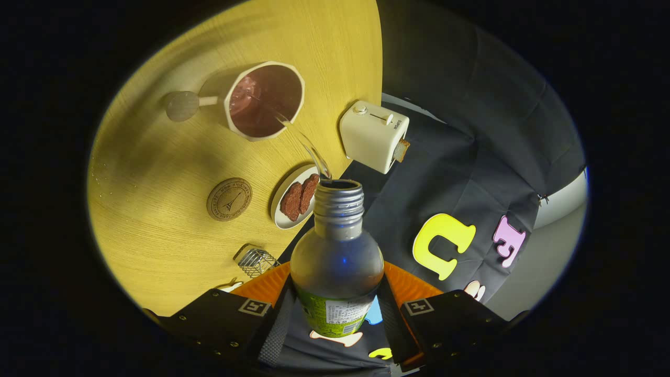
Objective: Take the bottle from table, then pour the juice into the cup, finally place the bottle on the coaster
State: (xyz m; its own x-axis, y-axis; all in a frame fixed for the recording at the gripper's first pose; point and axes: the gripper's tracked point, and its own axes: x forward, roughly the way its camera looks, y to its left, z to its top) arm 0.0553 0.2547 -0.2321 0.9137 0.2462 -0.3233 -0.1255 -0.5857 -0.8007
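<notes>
- we see our gripper (335, 314) clenched on the bottle (336, 262), one finger pressing on each side of its lower body near the green label.
- the bottle has no cap on; its threaded neck points ahead of the fingers and is tilted toward the table (157, 173).
- a thin clear stream (309, 146) leaves the bottle's mouth and arcs across into the cup (264, 100), so the pour is under way.
- the cup is a pale, faceted mug with a side handle ending in a round knob; it stands on the wooden table well beyond the fingers, and dark reddish liquid shows inside it.
- the coaster (229, 199) is a round cork disc with a tower drawing, lying flat on the table between the cup and the fingers, with nothing on it.
- just beside the coaster, toward the bottle's neck, we see a small white plate (285, 220) with two brown slices (299, 196) on it.
- a cream toaster (373, 135) sits at the table's edge beyond the plate, with a slice of bread (401, 150) sticking out of its slot.
- a small wire rack (255, 261) stands on the table near the left finger.
</notes>
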